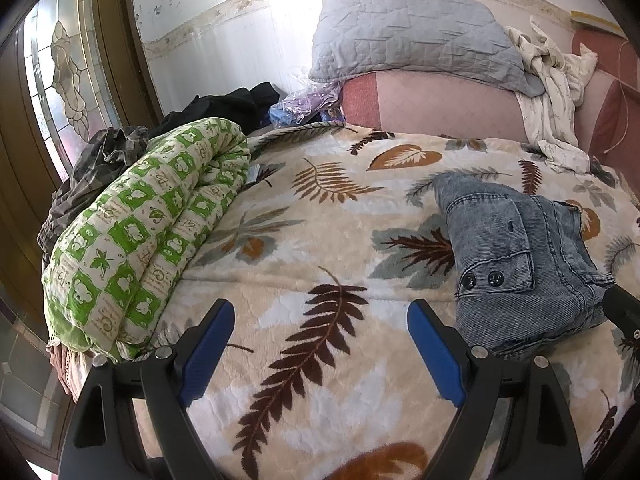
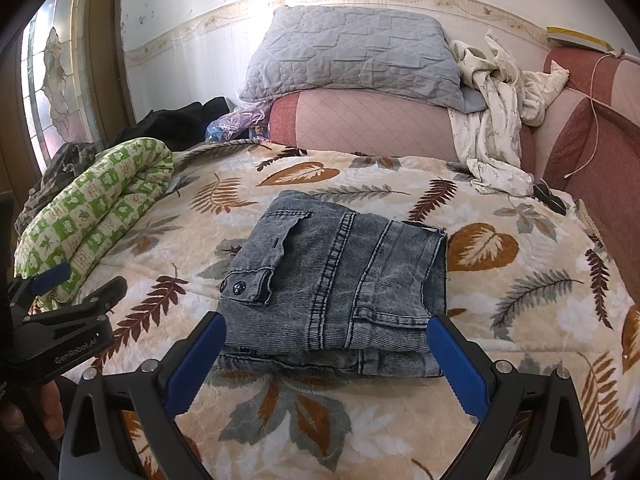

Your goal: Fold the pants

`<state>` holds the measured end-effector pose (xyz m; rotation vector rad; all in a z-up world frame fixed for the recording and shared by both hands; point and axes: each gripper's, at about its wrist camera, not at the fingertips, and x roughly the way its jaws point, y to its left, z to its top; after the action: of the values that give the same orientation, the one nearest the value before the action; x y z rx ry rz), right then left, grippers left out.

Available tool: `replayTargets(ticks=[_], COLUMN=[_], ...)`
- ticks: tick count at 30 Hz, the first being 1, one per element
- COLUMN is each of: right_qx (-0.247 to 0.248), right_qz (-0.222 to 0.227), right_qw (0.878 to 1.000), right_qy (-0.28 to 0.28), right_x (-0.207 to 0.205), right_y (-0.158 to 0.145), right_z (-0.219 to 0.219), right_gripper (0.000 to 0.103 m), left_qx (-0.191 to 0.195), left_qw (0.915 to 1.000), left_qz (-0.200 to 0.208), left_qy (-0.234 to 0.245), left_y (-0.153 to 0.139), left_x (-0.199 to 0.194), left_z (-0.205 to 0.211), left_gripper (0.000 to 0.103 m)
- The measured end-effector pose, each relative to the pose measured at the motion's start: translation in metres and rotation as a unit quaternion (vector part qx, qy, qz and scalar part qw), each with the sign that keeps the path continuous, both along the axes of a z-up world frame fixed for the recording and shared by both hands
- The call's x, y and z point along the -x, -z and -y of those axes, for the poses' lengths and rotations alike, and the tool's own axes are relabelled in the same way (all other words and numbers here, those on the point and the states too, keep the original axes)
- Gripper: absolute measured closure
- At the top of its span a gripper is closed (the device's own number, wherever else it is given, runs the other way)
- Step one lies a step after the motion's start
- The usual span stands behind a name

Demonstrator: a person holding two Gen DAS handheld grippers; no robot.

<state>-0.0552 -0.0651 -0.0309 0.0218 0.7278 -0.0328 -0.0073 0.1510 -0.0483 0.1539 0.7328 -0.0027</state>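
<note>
Blue-padded black fingers of the left gripper (image 1: 320,344) stand spread wide over bare blanket, pinching nothing. Beneath them lies a cream plush blanket printed with brown and grey leaves (image 1: 280,248), covering the bed. At far left, a rolled quilt in green and white checks (image 1: 132,240) rests along the blanket's edge, with dark crumpled clothing (image 1: 224,108) behind it and a stained-glass window (image 1: 60,72) beyond. Further back, a grey quilted pillow (image 1: 408,36) sits on a pink padded headboard (image 1: 440,108), beside a crumpled white floral garment (image 1: 556,92).

Seen from the right wrist, the folded pair of faded blue denim pants (image 2: 336,280) lies in a neat rectangular stack (a buttoned pocket flap on its left) at the middle of the blanket. The right gripper (image 2: 326,348) is likewise spread wide, its blue pads flanking the near edge of the pants without pressing them; whether they touch the cloth cannot be told.
</note>
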Motion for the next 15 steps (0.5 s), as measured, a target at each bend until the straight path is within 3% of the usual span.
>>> replayTargets(ticks=[15], right_qx=[-0.001], right_qz=[-0.004], right_qw=[1.0], right_qy=[0.0], right_x=[-0.0004], right_y=[0.0024], right_z=[0.0014], right_gripper=[0.001], left_qx=[0.001], left_qw=[1.0], left_qz=[-0.004], left_qy=[0.002], left_y=[0.0012], left_x=[-0.0001], left_z=[0.0009], left_gripper=[0.014])
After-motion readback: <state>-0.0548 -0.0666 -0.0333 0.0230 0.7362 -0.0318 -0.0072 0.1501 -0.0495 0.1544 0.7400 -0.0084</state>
